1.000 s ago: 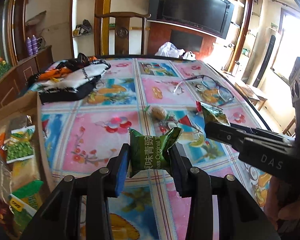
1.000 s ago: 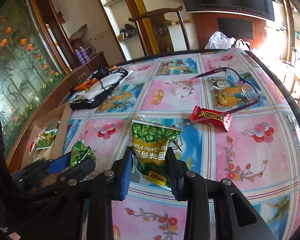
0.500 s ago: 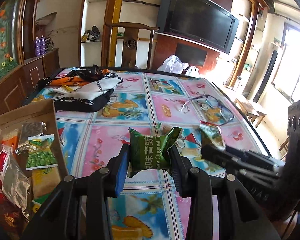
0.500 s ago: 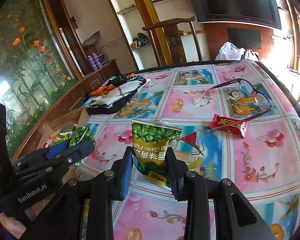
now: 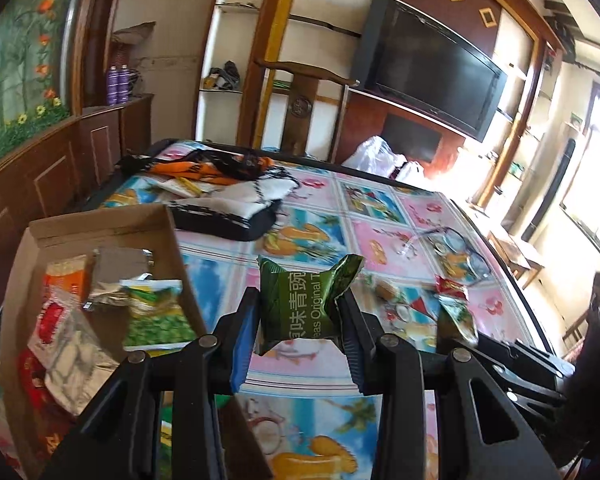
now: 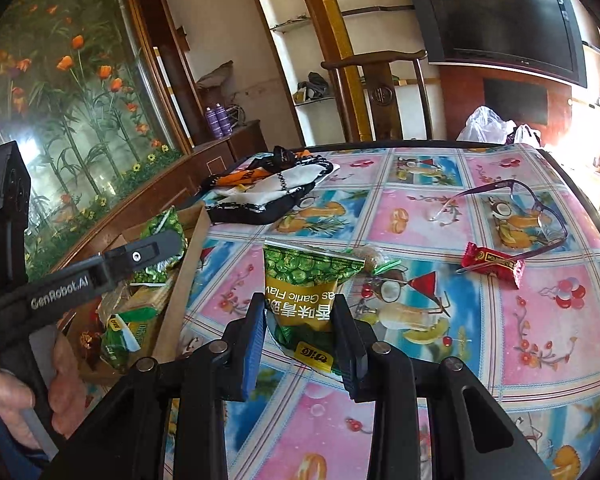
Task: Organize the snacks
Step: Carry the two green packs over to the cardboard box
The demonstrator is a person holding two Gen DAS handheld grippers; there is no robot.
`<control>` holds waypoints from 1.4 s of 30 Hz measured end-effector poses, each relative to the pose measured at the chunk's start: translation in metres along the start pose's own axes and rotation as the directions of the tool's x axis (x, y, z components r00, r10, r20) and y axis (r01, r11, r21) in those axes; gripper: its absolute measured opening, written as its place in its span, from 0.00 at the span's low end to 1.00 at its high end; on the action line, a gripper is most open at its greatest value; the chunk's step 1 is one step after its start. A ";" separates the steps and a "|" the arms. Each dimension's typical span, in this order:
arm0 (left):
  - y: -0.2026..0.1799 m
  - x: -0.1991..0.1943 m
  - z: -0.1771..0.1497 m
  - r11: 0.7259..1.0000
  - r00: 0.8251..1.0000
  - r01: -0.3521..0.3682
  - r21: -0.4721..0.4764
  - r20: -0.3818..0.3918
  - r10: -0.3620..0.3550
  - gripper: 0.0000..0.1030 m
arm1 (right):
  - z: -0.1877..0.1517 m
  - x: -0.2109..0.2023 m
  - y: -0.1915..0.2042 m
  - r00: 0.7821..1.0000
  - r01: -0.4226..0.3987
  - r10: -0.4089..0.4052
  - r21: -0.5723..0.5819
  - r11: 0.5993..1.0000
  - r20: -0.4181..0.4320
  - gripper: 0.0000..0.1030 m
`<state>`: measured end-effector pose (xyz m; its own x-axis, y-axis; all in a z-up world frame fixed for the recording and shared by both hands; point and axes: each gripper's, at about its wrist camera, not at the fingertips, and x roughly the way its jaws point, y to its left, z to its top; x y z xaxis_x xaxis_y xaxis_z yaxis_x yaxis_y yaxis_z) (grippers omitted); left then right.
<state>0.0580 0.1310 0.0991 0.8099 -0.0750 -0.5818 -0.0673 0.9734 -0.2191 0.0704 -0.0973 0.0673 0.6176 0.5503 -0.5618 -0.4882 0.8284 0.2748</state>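
Note:
My left gripper point(image 5: 298, 320) is shut on a dark green pea packet point(image 5: 304, 304), held above the table just right of the cardboard box point(image 5: 100, 220), which holds several snack packets. My right gripper point(image 6: 300, 320) is shut on a green-and-yellow garlic pea packet point(image 6: 306, 284), held above the table right of the box point(image 6: 180, 280). In the right wrist view the left gripper point(image 6: 156, 246) hangs over the box with its packet point(image 6: 164, 226). A red candy bar point(image 6: 492, 262) and a small wrapped sweet point(image 6: 370, 256) lie on the tablecloth.
Purple glasses point(image 6: 516, 208) lie at the table's right by the red bar. A black, white and orange cloth bundle point(image 6: 268, 196) lies at the far left of the table. A wooden chair point(image 6: 380, 92) stands behind the table. A white plastic bag point(image 6: 488, 126) sits at the far edge.
Both grippers have moved left toward the cardboard box, each still holding its packet. The left gripper now sits at the box's right wall, and more of the box contents show.

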 end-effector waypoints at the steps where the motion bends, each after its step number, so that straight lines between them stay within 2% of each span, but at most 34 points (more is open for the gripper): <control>1: 0.004 -0.002 0.001 1.000 1.000 -0.003 -0.007 0.003 0.003 0.37 | 0.000 0.000 0.002 1.000 -0.005 0.005 0.000 1.000 0.000 0.34; 12: 0.049 -0.010 0.009 0.995 0.998 -0.065 -0.082 0.018 0.067 0.37 | -0.004 0.000 0.031 0.998 -0.055 0.055 -0.018 0.998 0.013 0.34; 25: 0.081 -0.016 0.013 0.985 0.994 -0.101 -0.137 0.020 0.105 0.37 | -0.011 0.009 0.072 0.990 -0.142 0.142 -0.020 0.990 -0.012 0.34; 32: 0.106 -0.013 0.012 0.971 0.988 -0.157 -0.178 -0.016 0.156 0.37 | -0.014 0.018 0.098 0.984 -0.178 0.176 -0.040 0.983 -0.034 0.34; 42: 0.134 -0.011 0.010 0.950 0.975 -0.221 -0.221 -0.069 0.211 0.37 | -0.025 0.048 0.148 0.968 -0.237 0.226 -0.109 0.965 -0.109 0.34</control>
<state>0.0459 0.2649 0.0840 0.7351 0.1169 -0.6679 -0.3718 0.8932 -0.2529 0.0121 0.0486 0.0613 0.4204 0.7082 -0.5671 -0.6849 0.6577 0.3136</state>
